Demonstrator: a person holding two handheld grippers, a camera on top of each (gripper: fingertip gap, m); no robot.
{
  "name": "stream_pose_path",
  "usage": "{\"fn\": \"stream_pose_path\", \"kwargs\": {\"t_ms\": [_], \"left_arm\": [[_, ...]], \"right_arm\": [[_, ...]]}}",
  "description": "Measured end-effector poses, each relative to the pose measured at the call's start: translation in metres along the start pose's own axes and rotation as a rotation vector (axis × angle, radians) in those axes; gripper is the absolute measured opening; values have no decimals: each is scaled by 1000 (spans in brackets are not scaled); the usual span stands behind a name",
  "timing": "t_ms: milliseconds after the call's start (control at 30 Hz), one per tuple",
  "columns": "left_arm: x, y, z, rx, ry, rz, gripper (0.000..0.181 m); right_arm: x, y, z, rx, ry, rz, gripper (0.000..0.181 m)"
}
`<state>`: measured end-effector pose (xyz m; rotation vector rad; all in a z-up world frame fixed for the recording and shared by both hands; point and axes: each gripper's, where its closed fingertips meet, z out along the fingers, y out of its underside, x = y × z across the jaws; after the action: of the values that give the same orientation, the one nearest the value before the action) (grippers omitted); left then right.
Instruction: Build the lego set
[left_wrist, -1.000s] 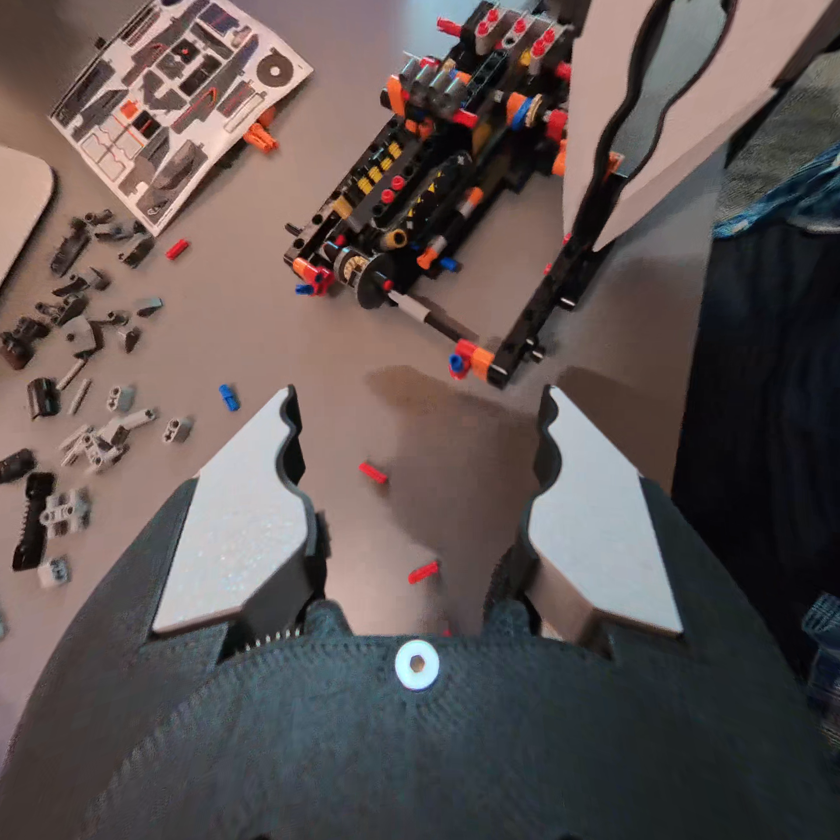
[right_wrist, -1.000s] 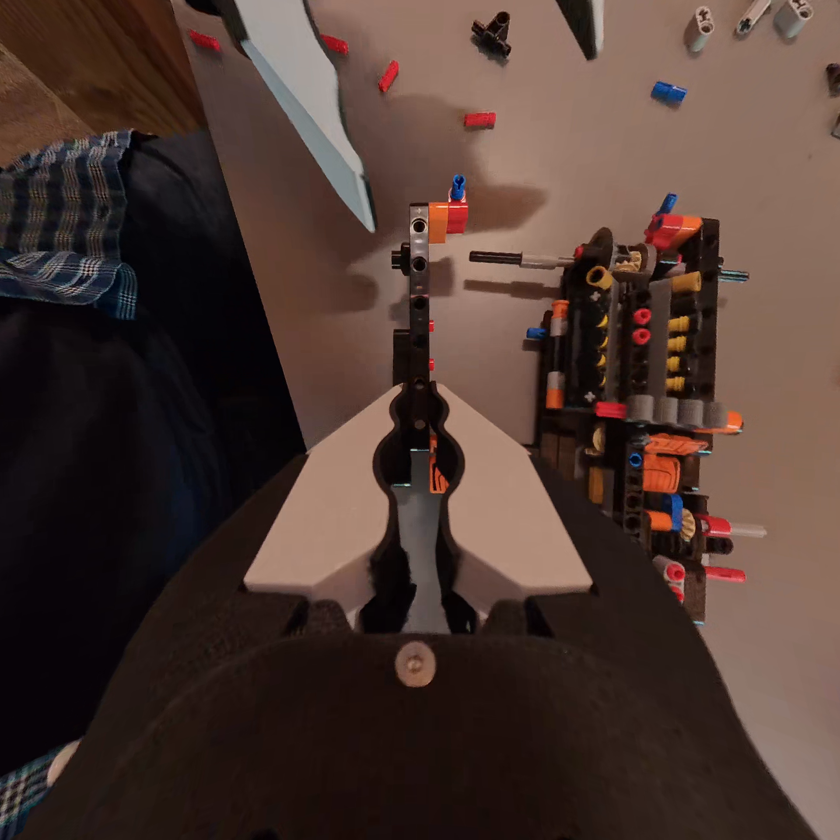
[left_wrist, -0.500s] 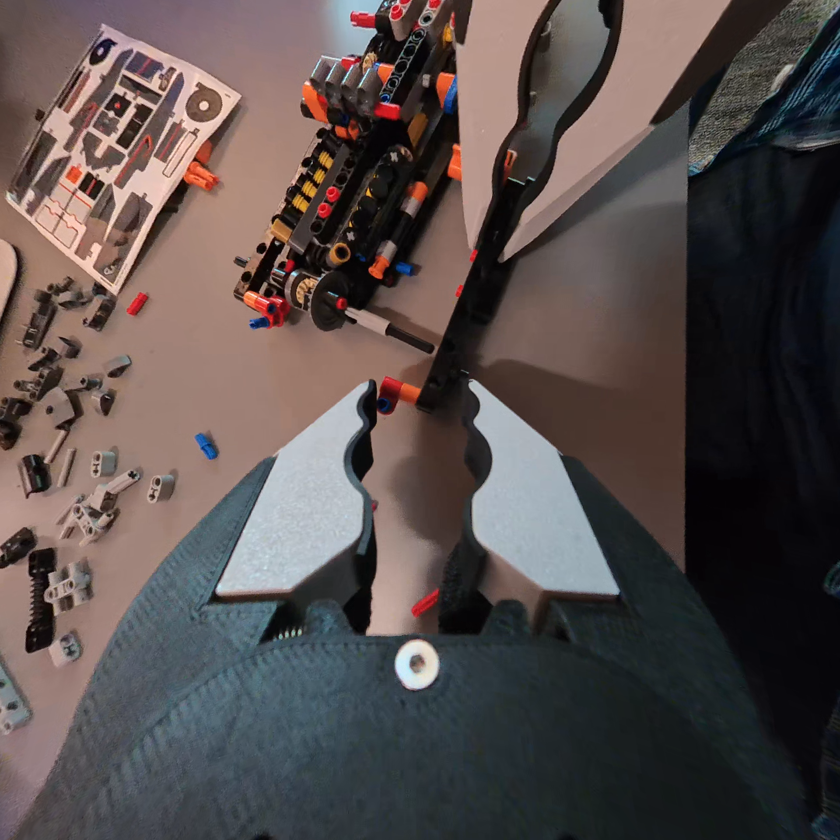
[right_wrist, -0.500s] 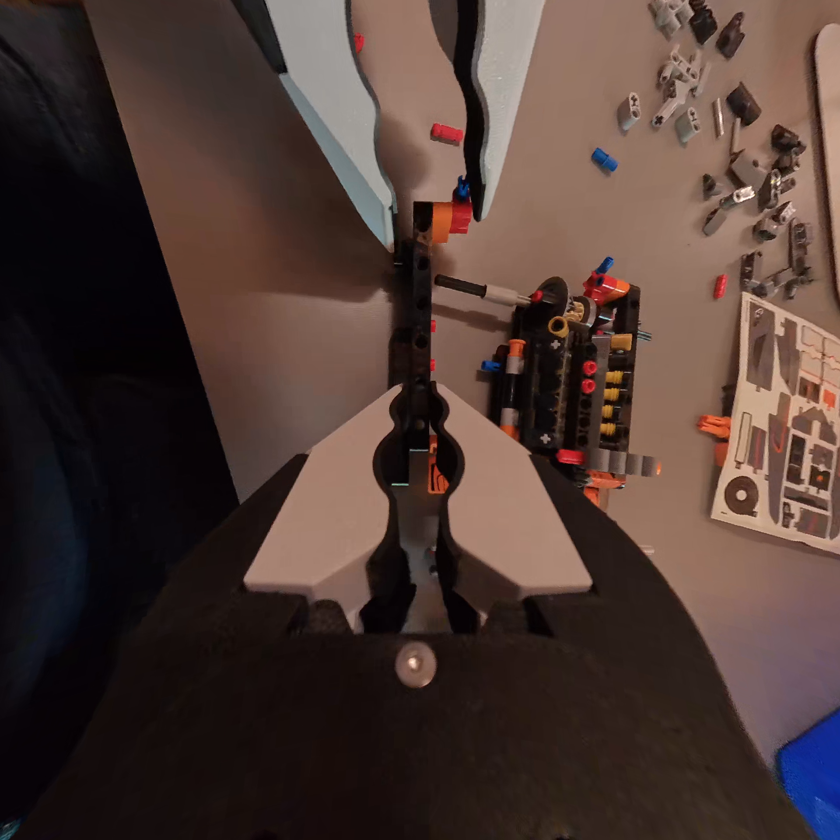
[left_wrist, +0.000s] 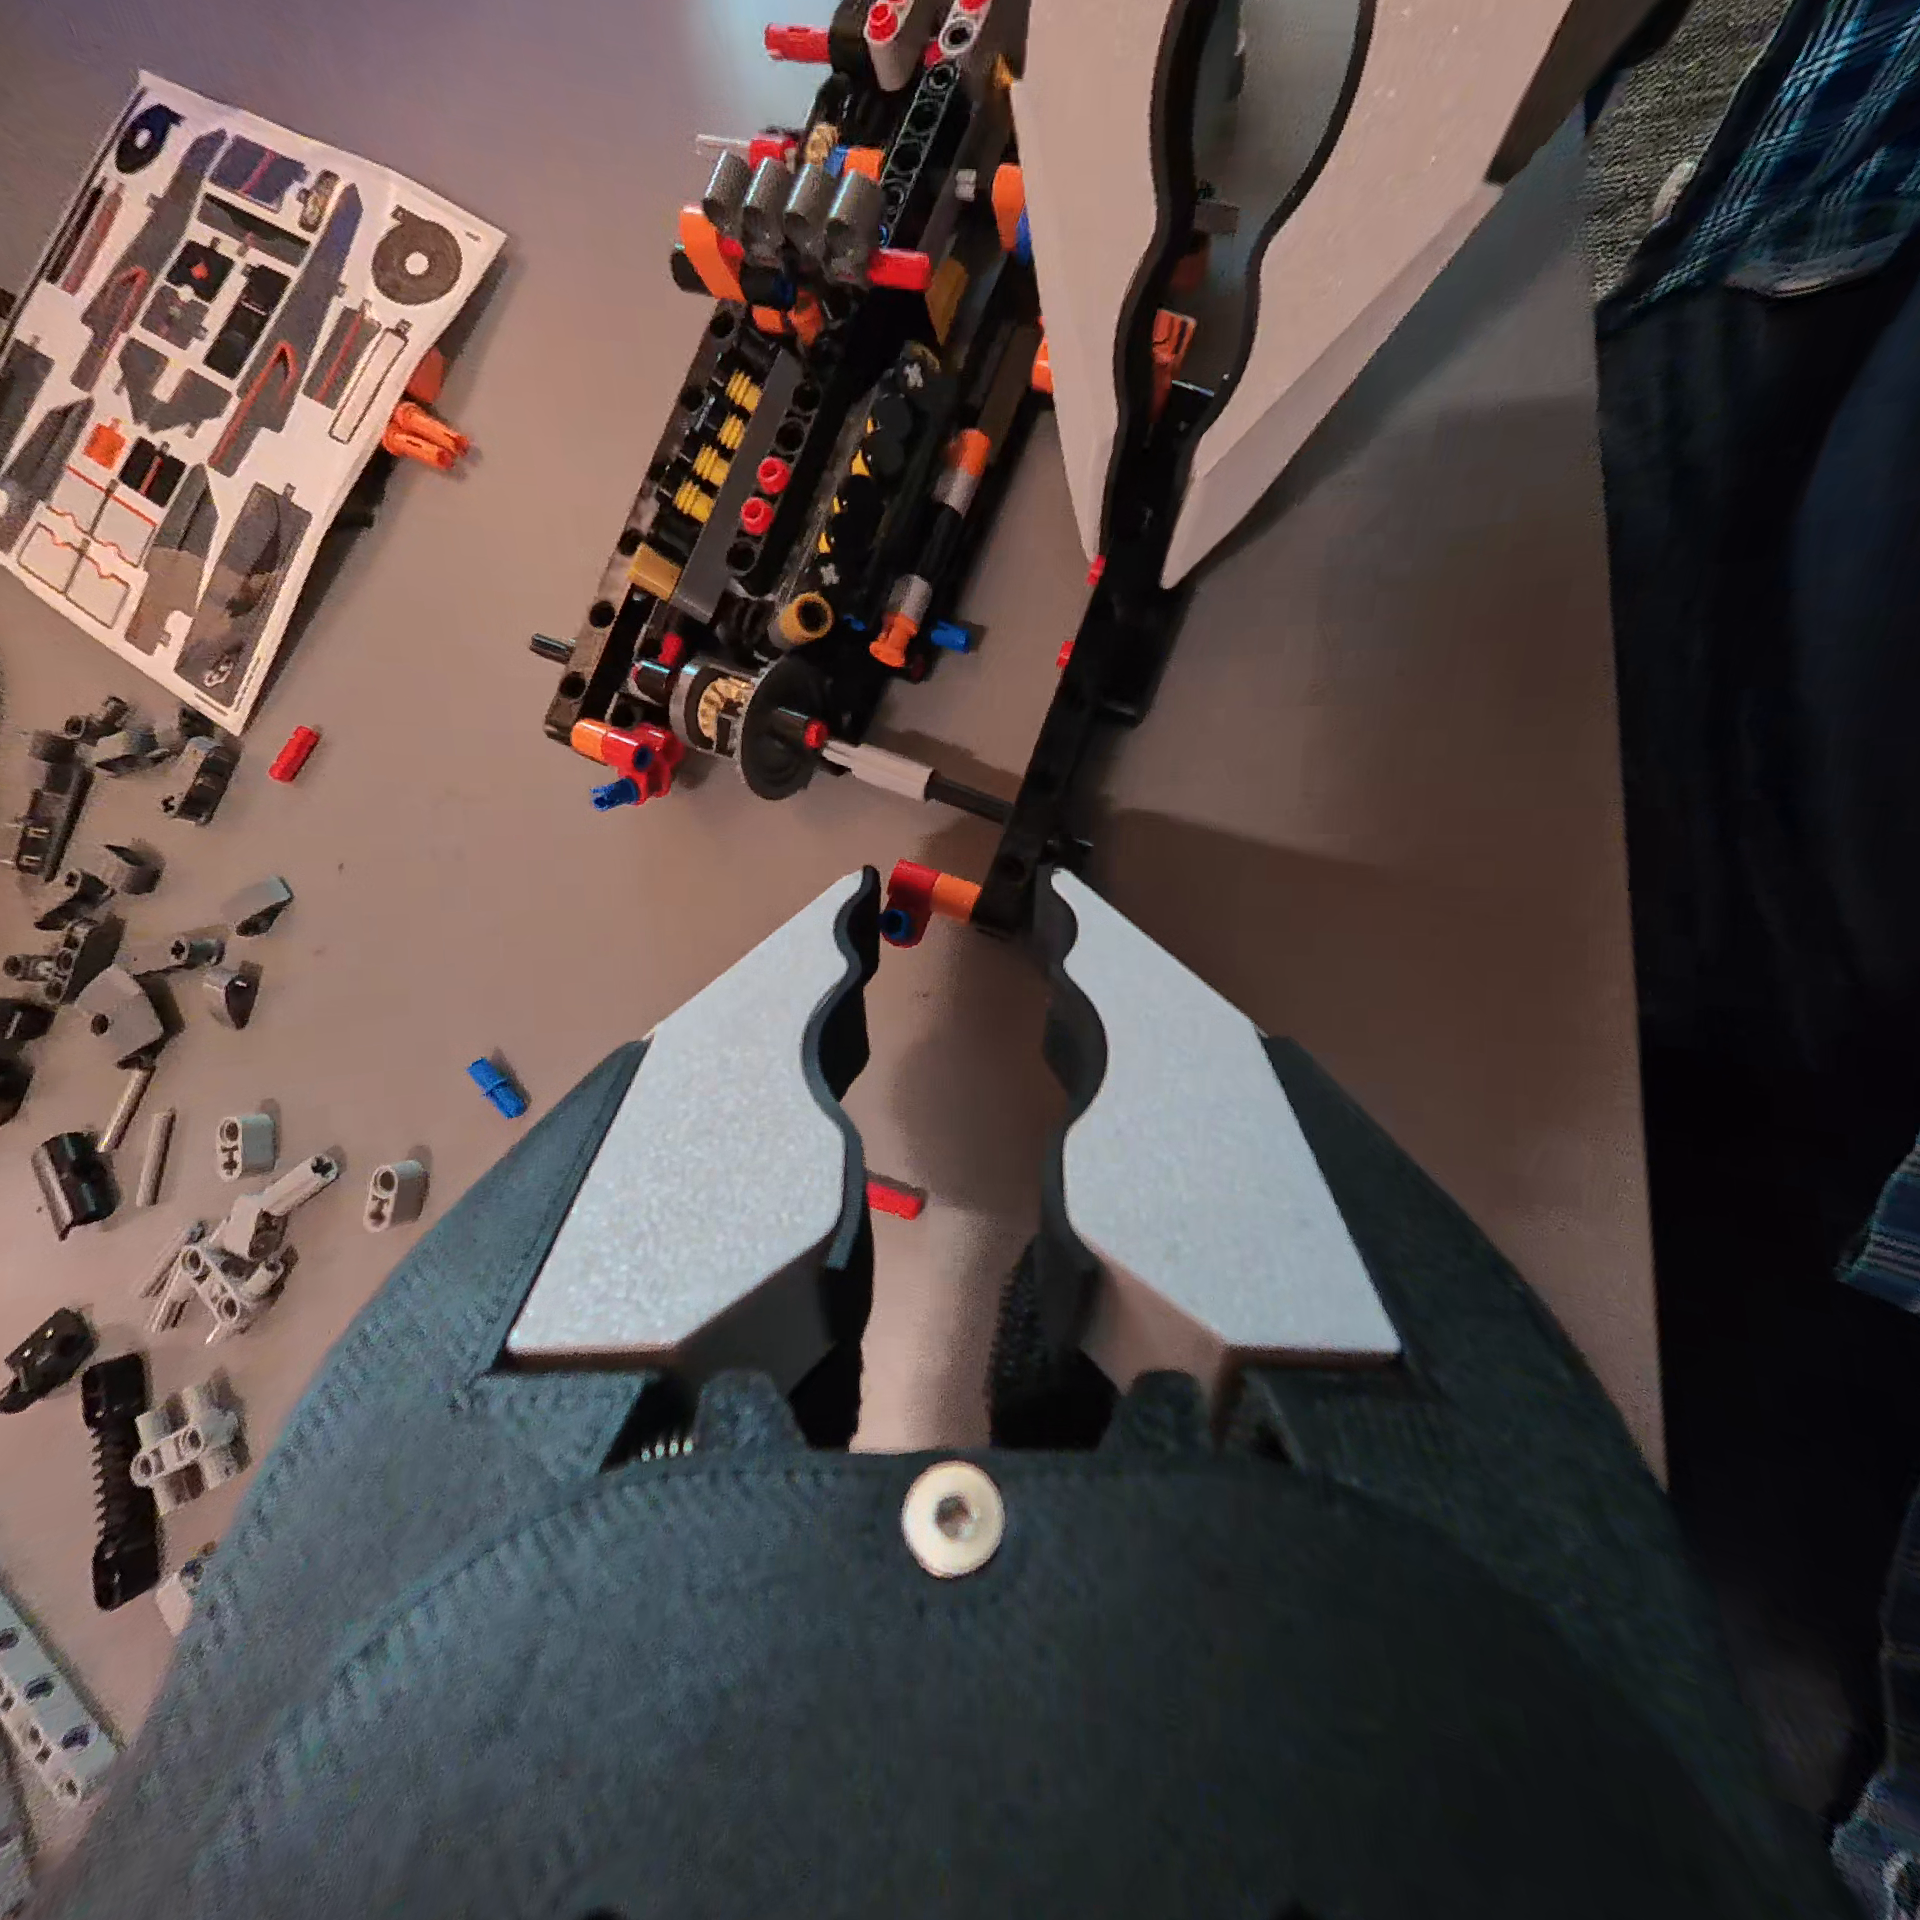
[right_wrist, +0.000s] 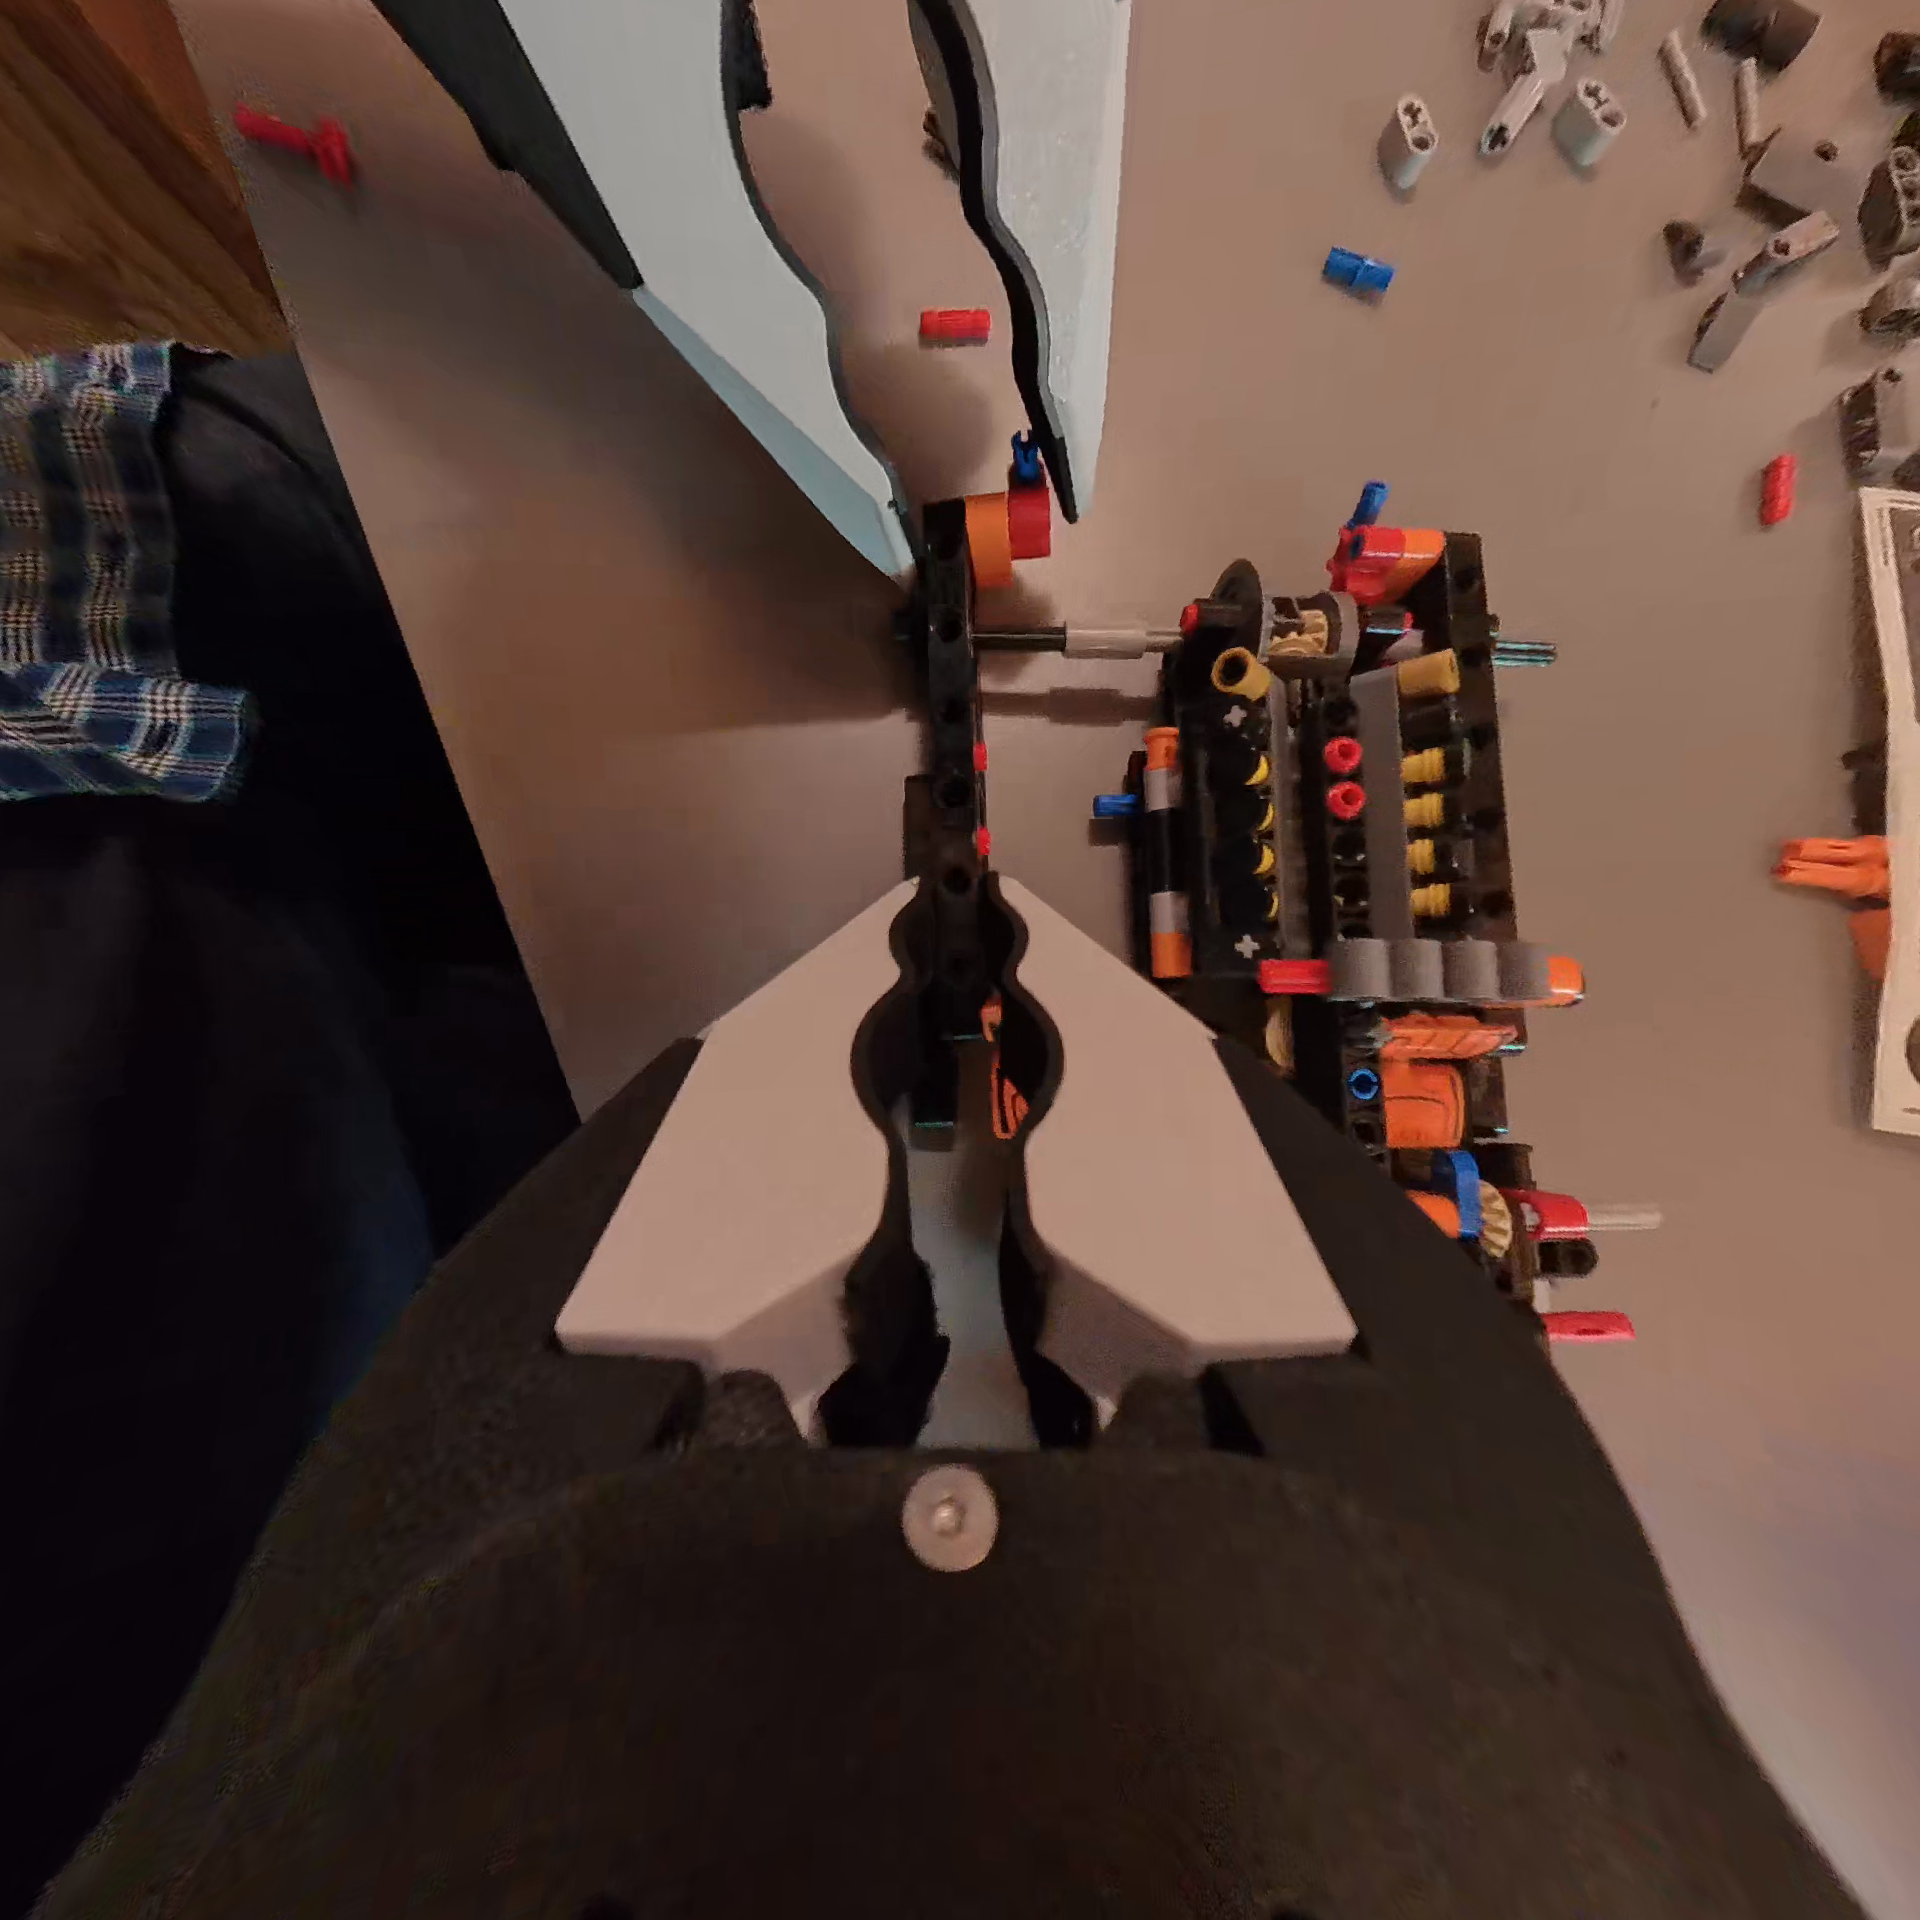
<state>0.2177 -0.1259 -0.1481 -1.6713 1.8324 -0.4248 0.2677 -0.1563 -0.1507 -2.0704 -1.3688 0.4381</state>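
My right gripper (right_wrist: 956, 883) is shut on a long black beam (right_wrist: 948, 727) and holds it along the table's edge. The beam's far end carries an orange and red connector (right_wrist: 1006, 528) with a blue pin. My left gripper (left_wrist: 956, 894) has closed around that end: one fingertip (left_wrist: 857, 914) is against the red connector (left_wrist: 930, 894), the other against the beam (left_wrist: 1049, 790). The black, orange and yellow chassis (left_wrist: 810, 468) lies beside the beam. Its grey and black axle (right_wrist: 1091, 639) reaches a hole in the beam.
A sticker sheet (left_wrist: 208, 364) and several loose grey and black parts (left_wrist: 135, 987) lie at the left. A red pin (left_wrist: 894, 1200) and a blue pin (left_wrist: 497, 1086) lie near my left gripper. The table edge (left_wrist: 1621, 935) and a person's dark clothing are at the right. My hands' fingertips stand some 7 cm from each other.
My left gripper has moved forward to the beam's connector end and narrowed around it. The right gripper has brought the beam closer to the chassis, so the axle now meets the beam.
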Motion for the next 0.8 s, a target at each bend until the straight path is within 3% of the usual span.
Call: {"fn": "stream_pose_path", "kwargs": {"t_ms": [167,367,467,533,633,700,800], "left_arm": [[-3,-2,3,-5,40,-12,27],[-2,-3,4,-6,80,18,26],[-6,-3,4,-7,83,31,26],[-6,-2,4,-8,92,39,26],[-7,-3,5,-11,100,63,26],[-8,-5,6,-10,113,76,26],[-8,-5,6,-12,138,84,26]], "right_arm": [[2,-6,-5,27,-20,-6,18],[21,-28,-32,132,-45,5,39],[40,-35,-36,135,-20,18,65],[51,-30,-27,71,-42,35,92],[60,-22,-7,-4,-95,53,118],[61,-27,2,3,-143,53,118],[53,-12,19,-128,-244,60,116]]}}
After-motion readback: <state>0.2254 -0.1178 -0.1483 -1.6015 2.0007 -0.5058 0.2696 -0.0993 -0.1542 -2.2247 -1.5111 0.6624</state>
